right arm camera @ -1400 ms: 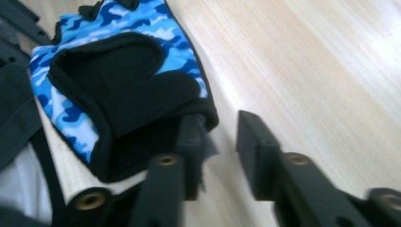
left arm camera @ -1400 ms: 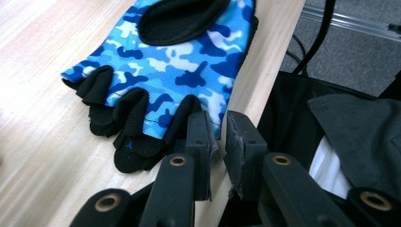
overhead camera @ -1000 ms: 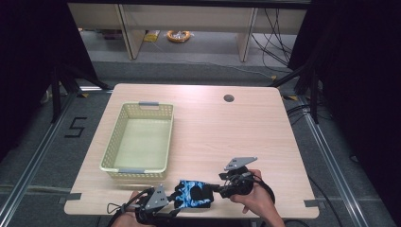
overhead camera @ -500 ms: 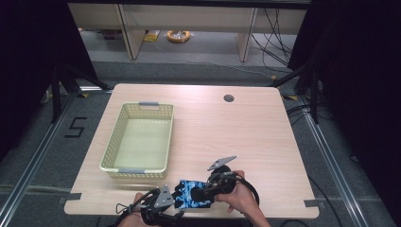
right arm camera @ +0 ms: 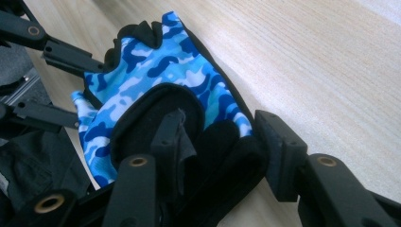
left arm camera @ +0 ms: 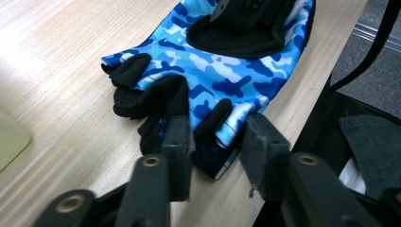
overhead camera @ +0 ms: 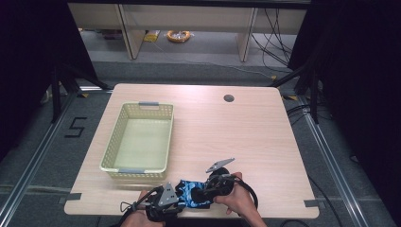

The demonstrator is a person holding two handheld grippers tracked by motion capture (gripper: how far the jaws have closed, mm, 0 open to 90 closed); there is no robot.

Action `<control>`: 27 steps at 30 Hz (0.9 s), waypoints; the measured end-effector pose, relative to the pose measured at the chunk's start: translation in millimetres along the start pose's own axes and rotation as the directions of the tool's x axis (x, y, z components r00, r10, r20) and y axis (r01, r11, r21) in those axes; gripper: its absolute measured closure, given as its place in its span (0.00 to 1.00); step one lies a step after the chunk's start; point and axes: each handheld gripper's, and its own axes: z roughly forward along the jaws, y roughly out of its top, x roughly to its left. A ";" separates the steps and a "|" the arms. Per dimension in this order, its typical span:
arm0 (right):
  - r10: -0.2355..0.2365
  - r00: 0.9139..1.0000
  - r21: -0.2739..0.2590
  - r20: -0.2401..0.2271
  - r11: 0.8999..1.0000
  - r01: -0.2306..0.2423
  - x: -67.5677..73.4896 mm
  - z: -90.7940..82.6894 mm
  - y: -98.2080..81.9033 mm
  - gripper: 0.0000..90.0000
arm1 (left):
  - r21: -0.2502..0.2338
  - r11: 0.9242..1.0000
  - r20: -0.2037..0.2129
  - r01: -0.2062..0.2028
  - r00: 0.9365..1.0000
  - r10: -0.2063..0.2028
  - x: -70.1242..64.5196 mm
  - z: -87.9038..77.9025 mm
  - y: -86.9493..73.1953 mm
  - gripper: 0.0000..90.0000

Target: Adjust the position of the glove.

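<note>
Wooden tabletop (overhead camera: 246, 137) carries the blue camouflage fingerless glove (overhead camera: 191, 193) at its near edge, between your two grippers, with the yellow mesh basket (overhead camera: 140, 138) just beyond to the left. Your left gripper (left arm camera: 215, 142) has its jaws straddling the glove's finger end, just closing in, one short finger stub between them; the pads seem not quite pressing. Your right gripper (right arm camera: 222, 135) has been closing too, one jaw inside the black cuff opening and the other outside its edge.
</note>
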 end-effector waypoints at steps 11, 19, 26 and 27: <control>0.017 1.000 -0.073 0.000 0.997 -0.017 3.0 -1.9 -8.0 0.86 | -0.019 0.999 -0.032 -0.032 0.999 0.032 -5.4 -0.9 -1.7 0.86; 0.004 1.000 -0.102 0.001 0.995 -0.004 4.5 -6.3 -7.5 0.90 | -0.052 0.998 -0.039 -0.021 0.999 0.019 -5.5 -3.5 1.1 0.87; -0.002 1.000 -0.146 -0.010 0.989 0.001 1.8 -14.9 -7.1 0.90 | -0.086 0.996 -0.024 -0.009 1.000 0.007 -6.1 -7.1 7.3 0.87; -0.003 1.000 -0.141 -0.013 0.990 0.001 1.5 -16.9 -6.8 0.90 | -0.090 0.996 -0.034 -0.014 0.999 0.011 -5.3 -7.5 7.6 0.87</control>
